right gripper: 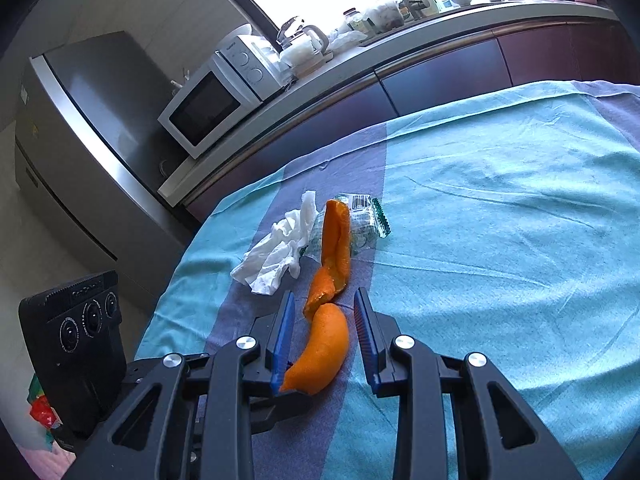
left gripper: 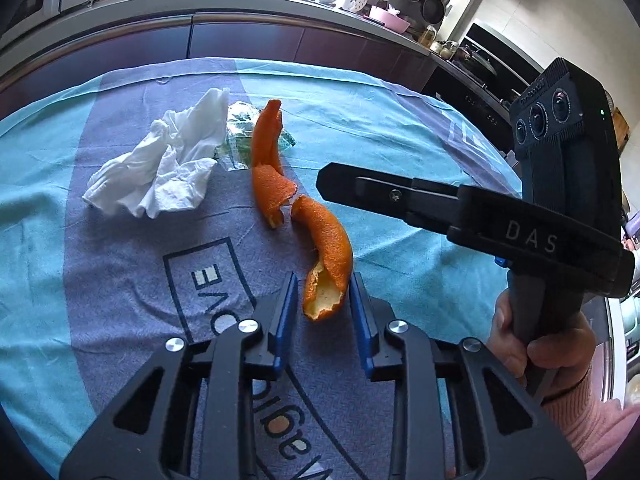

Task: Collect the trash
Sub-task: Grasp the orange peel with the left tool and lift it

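Looking across the desk (right gripper: 500, 240), what is lying on it?

A teal and grey-violet cloth (left gripper: 400, 128) is covering it. Two curls of orange peel are lying end to end on the grey band: the far peel (left gripper: 266, 160) and the near peel (left gripper: 330, 248). A crumpled tissue (left gripper: 160, 160) is sitting just left of the far one, and a clear wrapper (left gripper: 238, 128) is poking out from under both.

What are the grippers doing?

The left gripper (left gripper: 323, 278) is pointing down with its blue pads on either side of the near peel's end. A gap is showing on one side, so it is not clamping. The right gripper (right gripper: 325, 292) is hovering apart from the peel, jaws parted and carrying nothing. A hand (left gripper: 536, 344) in a pink sleeve (left gripper: 592, 432) is gripping its handle.

And the room around?

The desk's far edge is running close along dark cabinet fronts (left gripper: 240, 44) under a kitchen worktop (right gripper: 400, 46). A microwave (right gripper: 208, 108) and kettle (right gripper: 304, 42) are standing up there, with a steel fridge (right gripper: 100, 120) beyond the left edge.

Where is there room for moving?

The broad teal stretch on the right is showing only cloth.
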Action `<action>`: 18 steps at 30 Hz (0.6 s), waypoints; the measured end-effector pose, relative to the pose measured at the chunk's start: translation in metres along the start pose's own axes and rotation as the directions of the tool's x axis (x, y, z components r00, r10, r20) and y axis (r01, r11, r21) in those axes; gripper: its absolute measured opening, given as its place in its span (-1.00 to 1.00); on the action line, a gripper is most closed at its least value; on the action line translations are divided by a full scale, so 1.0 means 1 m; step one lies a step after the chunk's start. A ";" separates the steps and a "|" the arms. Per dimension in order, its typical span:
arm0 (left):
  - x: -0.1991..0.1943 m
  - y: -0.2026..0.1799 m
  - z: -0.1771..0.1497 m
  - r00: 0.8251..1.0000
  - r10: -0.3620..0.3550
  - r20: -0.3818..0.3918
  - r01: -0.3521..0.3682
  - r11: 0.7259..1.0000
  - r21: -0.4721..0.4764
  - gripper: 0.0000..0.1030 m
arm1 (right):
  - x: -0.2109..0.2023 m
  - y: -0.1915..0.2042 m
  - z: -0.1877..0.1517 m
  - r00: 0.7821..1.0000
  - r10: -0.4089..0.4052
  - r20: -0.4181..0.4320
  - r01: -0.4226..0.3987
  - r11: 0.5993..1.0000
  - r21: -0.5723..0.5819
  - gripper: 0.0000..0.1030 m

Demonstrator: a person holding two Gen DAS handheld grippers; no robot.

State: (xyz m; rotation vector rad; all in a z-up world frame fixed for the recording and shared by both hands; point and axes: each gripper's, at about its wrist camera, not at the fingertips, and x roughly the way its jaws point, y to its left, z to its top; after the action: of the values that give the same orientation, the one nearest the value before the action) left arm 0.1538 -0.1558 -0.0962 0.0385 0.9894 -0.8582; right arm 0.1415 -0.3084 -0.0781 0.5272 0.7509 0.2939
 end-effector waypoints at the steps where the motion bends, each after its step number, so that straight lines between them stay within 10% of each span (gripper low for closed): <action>1: 0.000 0.001 0.000 1.000 -0.006 0.001 0.006 1.000 0.000 -0.60 | 0.001 0.001 0.000 1.000 0.002 -0.001 -0.002 1.000 -0.003 -0.43; 18: -0.077 0.033 -0.040 0.991 0.041 0.127 -0.041 0.999 -0.004 -0.71 | 0.031 0.041 0.013 0.998 0.044 -0.043 -0.047 0.996 -0.074 -0.43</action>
State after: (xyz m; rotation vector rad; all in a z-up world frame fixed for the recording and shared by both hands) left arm 0.1268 -0.0705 -0.0729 0.0028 0.8667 -0.8125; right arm 0.1693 -0.2656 -0.0656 0.4687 0.7659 0.3752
